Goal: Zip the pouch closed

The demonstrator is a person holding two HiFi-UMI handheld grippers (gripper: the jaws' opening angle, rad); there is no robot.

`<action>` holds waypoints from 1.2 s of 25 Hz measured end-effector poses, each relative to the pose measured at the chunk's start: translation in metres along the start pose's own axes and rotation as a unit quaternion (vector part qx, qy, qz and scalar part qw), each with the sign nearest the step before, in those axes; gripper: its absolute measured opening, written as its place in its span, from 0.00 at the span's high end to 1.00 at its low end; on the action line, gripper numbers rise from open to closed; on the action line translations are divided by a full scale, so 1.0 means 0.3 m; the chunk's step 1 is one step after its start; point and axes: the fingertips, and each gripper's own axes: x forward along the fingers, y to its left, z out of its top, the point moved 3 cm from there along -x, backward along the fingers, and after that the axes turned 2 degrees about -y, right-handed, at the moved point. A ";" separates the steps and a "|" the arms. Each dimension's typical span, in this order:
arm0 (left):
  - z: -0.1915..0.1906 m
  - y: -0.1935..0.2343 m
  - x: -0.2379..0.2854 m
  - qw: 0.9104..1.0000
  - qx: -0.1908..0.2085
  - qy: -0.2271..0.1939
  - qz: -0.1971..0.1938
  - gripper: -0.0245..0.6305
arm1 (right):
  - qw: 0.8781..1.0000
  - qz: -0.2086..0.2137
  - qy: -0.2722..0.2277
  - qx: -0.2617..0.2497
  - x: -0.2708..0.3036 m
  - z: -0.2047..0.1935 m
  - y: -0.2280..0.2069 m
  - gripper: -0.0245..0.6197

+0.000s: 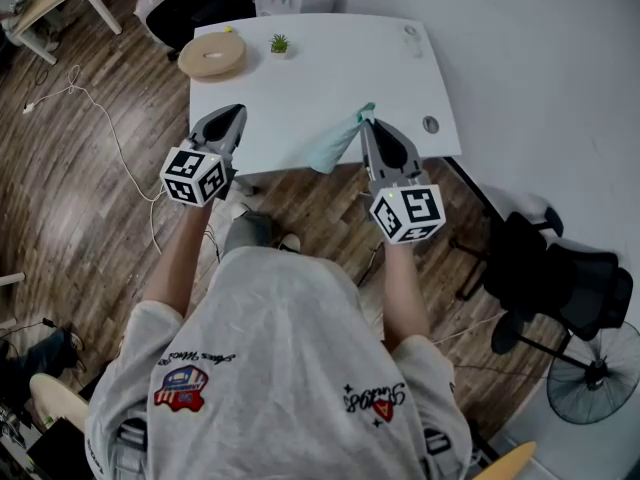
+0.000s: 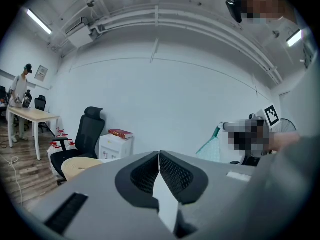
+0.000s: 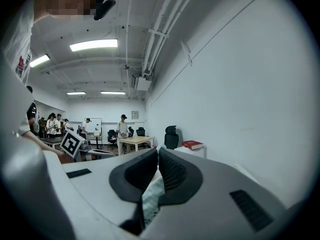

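Note:
A teal mesh pouch hangs in the air over the front edge of the white table. My right gripper is shut on its top corner. In the right gripper view the pouch's fabric shows pinched between the closed jaws of that gripper. My left gripper is held up at the left, well apart from the pouch and shut on nothing. In the left gripper view its jaws meet at the tips, and the pouch dangles off to the right.
A round tan box and a small potted plant stand at the table's far left. A cable grommet sits near its right edge. A black office chair and a fan stand at the right.

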 end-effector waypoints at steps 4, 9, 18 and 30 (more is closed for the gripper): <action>-0.006 -0.001 -0.004 1.000 -0.002 0.003 -0.001 0.95 | 1.000 0.003 0.003 0.002 0.000 -0.017 0.006 0.94; -0.008 -0.002 -0.005 1.000 -0.004 0.004 -0.004 0.95 | 1.000 0.003 0.010 0.006 0.004 -0.027 0.012 0.94; -0.031 -0.009 -0.006 1.000 -0.009 0.013 -0.014 0.95 | 1.000 0.002 0.012 0.014 0.008 -0.041 0.027 0.94; -0.039 -0.002 -0.046 1.000 -0.015 0.017 -0.018 0.95 | 1.000 0.006 0.015 0.015 0.015 -0.035 0.066 0.94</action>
